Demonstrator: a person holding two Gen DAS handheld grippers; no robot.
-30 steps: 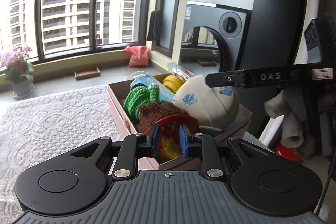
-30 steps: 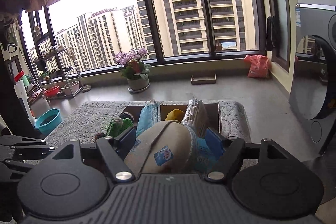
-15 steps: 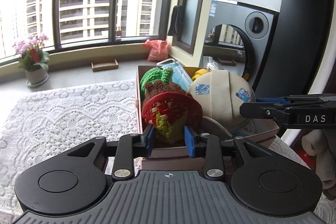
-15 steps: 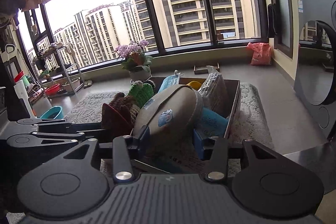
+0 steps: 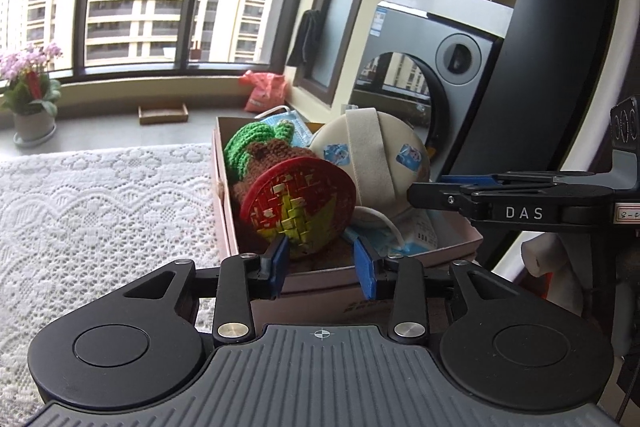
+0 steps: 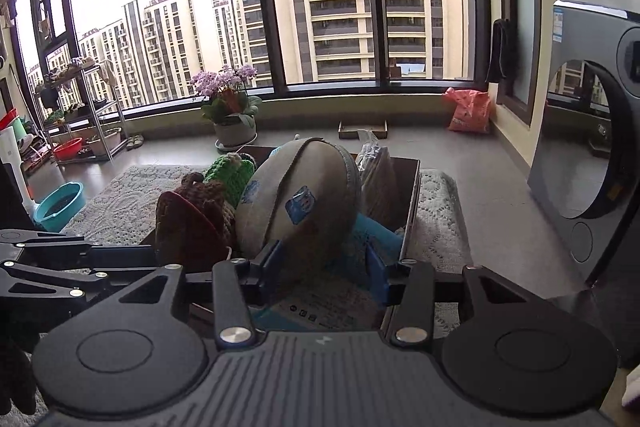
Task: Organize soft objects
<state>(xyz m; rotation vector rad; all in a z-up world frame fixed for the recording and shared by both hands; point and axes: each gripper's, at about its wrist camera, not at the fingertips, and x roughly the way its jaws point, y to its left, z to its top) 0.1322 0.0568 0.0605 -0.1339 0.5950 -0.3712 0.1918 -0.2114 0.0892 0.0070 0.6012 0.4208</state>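
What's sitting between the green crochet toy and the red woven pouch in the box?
A brown crochet toy, seen in the left wrist view.

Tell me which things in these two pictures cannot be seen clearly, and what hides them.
- Box floor: both views, covered by the toys and the masks.
- Yellow thing behind the cap: not seen now, the cap hides that spot.
- Woven pouch bottom: left view, behind the left hand-held gripper, whose jaws are opening.
- Cap's lower edge: right view, behind the right hand-held gripper; contact unclear.

One box (image 5: 400,263), two tools (image 5: 322,261) (image 6: 324,267)
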